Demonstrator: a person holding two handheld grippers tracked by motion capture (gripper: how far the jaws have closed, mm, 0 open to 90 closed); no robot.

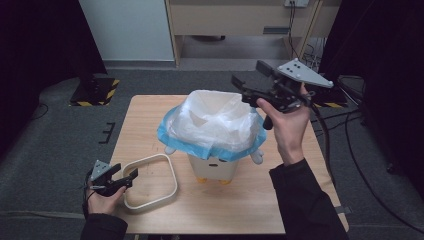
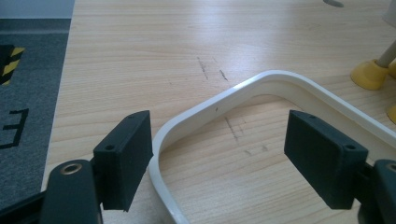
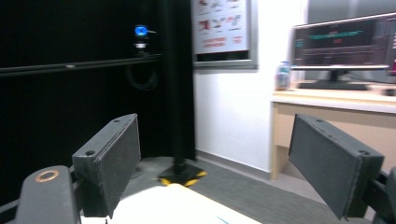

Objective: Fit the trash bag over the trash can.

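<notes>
Left to right: the left gripper [image 1: 131, 176], jaws open and empty, straddles the near-left corner of the white ring [image 2: 261, 81] lying flat on the table [image 1: 150, 107], its rim just ahead of the pads. The lined bin [image 1: 215, 145] stands beside it. The right gripper [image 1: 240, 87], open and empty, hovers above the bin's far right edge, farther from the ring.

Pale wooden table [image 1: 150, 110] with faint dark scuffs; cream-white ring frame [image 1: 150, 182] at near left; white bin [image 1: 212, 167] on yellow feet [image 2: 369, 74], lined with a translucent white bag [image 1: 215, 120] edged in light blue; black jaws on both grippers; grey floor with yellow-and-black hazard stripes [image 1: 107, 90] at far left
</notes>
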